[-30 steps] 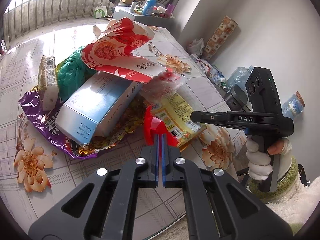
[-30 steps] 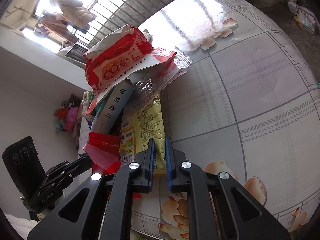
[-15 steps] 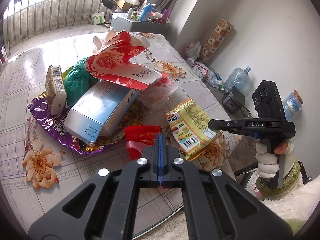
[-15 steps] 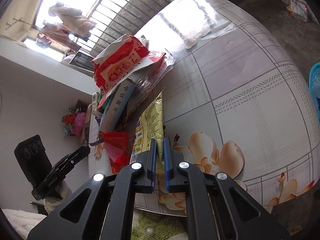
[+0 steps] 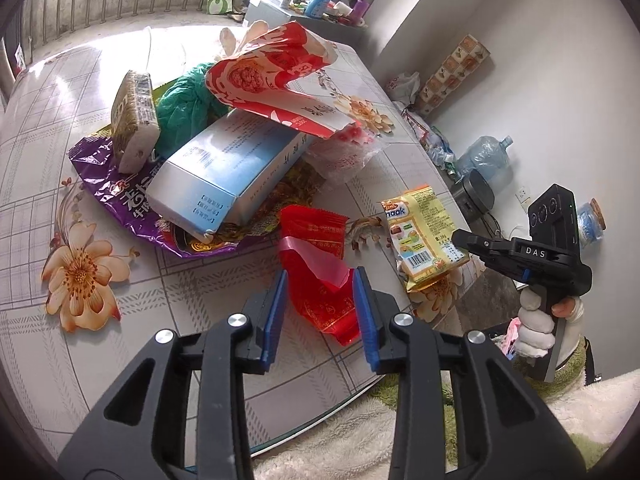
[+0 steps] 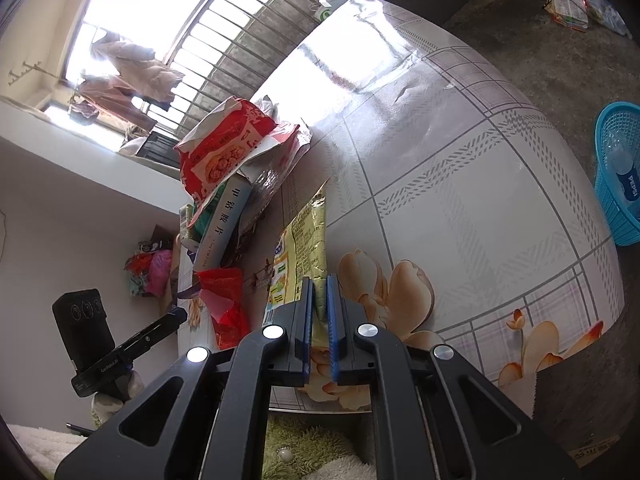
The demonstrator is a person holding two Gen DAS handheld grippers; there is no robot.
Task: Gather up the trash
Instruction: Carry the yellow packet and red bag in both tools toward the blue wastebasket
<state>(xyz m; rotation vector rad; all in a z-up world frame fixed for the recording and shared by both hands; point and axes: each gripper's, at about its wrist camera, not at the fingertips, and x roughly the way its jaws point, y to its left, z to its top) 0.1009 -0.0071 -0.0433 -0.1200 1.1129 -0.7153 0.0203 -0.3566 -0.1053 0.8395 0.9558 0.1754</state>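
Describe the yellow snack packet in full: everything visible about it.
The yellow snack packet is a flat, glossy foil-look wrapper with a logo, food pictures and a barcode. It lies at the table edge, apart from the trash pile, its lower end overhanging. The right gripper is shut on that end. The red wrapper lies beside it, not touching.

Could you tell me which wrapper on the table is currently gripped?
The yellow snack packet, pinched by the right gripper; the red wrapper lies loose.

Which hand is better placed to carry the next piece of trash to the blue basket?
Right: its tool is shut on the yellow snack packet, with the blue basket on its side. The left tool is opening around the red wrapper.
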